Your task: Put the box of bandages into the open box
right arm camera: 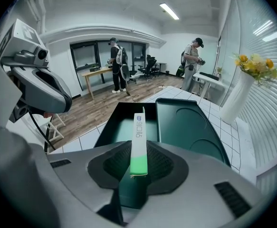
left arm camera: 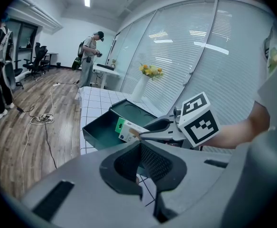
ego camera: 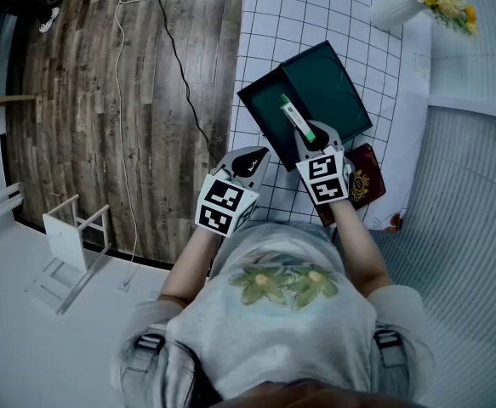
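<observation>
The fingers (right arm camera: 166,163) of your right gripper (right arm camera: 139,152) pinch the thin white-and-green bandage box (right arm camera: 138,127) by its green end, edge-up, above the open dark green box (right arm camera: 110,120), close to its flat-lying lid (right arm camera: 188,122). Your left gripper (left arm camera: 139,145), beside that box, is closed on nothing. Released from here, the bandage box could topple onto the lid or catch the rim.
</observation>
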`<state>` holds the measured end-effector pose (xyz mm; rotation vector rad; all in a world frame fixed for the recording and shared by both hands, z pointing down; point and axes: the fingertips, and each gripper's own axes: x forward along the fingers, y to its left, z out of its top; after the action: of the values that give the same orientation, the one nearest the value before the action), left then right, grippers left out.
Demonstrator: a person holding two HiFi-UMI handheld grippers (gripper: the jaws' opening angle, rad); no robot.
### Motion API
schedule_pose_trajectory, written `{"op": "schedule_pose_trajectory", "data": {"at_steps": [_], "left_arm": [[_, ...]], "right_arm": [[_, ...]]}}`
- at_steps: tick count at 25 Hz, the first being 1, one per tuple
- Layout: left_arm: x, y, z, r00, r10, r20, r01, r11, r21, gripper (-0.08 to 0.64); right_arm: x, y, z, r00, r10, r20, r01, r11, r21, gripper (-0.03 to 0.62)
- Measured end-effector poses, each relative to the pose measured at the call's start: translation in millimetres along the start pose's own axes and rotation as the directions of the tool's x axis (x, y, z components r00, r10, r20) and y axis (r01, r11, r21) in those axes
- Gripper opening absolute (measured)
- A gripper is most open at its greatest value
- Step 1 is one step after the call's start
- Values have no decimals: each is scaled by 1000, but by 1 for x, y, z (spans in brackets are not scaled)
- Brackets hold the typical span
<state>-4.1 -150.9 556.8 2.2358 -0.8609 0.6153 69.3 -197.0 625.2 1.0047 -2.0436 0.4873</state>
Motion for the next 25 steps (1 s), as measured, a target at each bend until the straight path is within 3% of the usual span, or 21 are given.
{"op": "schedule_pose_trajectory", "data": {"at_steps": [25], "left_arm": [[1,-1,1,1000,-5,-8,5,1000,11,5]], "right_arm": [[8,2,-12,993,-14,-119,7,998,-65,91]]}}
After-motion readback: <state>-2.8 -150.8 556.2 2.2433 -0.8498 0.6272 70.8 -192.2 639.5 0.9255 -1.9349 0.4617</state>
